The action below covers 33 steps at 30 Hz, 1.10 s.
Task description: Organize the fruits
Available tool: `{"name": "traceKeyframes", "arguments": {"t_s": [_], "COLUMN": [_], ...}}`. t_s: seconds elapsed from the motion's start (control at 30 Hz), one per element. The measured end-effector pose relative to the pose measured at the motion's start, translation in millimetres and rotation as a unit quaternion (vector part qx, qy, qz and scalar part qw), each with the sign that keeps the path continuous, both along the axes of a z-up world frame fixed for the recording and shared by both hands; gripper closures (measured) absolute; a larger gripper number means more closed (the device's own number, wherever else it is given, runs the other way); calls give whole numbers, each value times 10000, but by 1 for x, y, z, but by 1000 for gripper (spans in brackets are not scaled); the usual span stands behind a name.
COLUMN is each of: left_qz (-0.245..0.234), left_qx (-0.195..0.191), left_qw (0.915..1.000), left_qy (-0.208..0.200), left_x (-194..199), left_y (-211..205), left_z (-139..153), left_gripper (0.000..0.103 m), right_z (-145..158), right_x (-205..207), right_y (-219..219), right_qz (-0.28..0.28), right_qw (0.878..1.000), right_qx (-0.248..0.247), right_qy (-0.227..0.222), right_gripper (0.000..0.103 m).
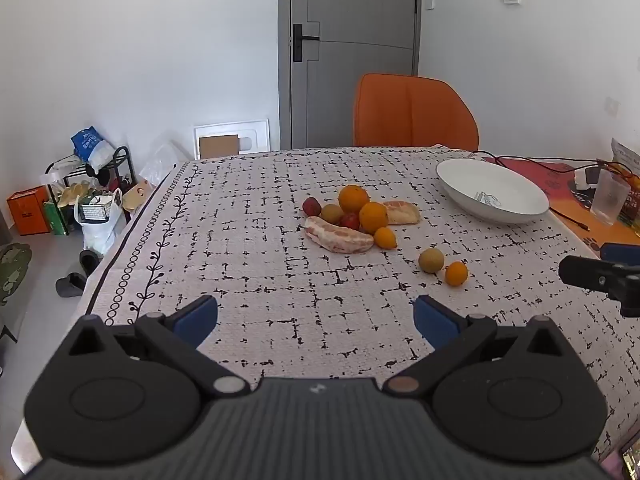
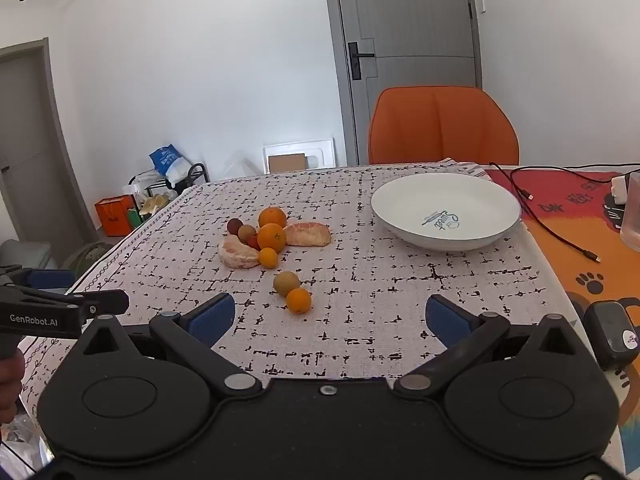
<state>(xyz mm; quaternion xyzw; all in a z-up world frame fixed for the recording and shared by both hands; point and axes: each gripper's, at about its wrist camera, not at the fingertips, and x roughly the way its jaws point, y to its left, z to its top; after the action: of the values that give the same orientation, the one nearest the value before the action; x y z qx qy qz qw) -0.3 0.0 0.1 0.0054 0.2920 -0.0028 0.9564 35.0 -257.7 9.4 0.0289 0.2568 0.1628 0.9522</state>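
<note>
Both claws hover low, the left gripper (image 1: 316,316) and right gripper (image 2: 330,316) gaping wide and empty. Fruit lies loose on the tablecloth (image 2: 380,300); the small orange (image 2: 298,301) sits nearest. Best lift it first, squeezing gently, toward the white bowl (image 2: 446,216).

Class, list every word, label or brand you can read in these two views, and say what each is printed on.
"GenRobot.AI": on the side of the left gripper, seen in the right wrist view.
"Sweet": inside the white plate, upside down to the camera.
Blue bag print: too blurred to read.
Red mat characters: not legible.
Orange box marking: too small.
</note>
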Motion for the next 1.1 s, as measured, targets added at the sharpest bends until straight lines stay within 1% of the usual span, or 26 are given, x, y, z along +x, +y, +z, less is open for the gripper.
{"name": "traceKeyframes", "arguments": {"t_s": [0.03, 0.4, 0.43, 0.9, 0.93, 1.1], "left_qz": [-1, -17, -14, -30, -29, 3], "left_qx": [-11, -4, -6, -12, -7, -5], "left_qw": [10000, 10000, 10000, 10000, 10000, 10000], "left_qy": [12, -13, -14, 5, -9, -69], "left_x": [0, 0, 0, 6, 6, 4], "left_y": [0, -2, -3, -3, -2, 0], "left_z": [0, 2, 2, 3, 7, 7], "left_gripper": [0, 0, 0, 0, 0, 0], "right_z": [0, 1, 3, 4, 4, 5], "right_x": [0, 0, 4, 0, 0, 1], "right_y": [1, 5, 0, 3, 3, 3], "right_qz": [-3, -8, -6, -2, 2, 10], "right_qw": [10000, 10000, 10000, 10000, 10000, 10000], "right_qx": [-58, -10, -7, -46, -48, -50], "right_qy": [-7, -5, 13, -42, -46, -44], "right_gripper": [0, 0, 0, 0, 0, 0]}}
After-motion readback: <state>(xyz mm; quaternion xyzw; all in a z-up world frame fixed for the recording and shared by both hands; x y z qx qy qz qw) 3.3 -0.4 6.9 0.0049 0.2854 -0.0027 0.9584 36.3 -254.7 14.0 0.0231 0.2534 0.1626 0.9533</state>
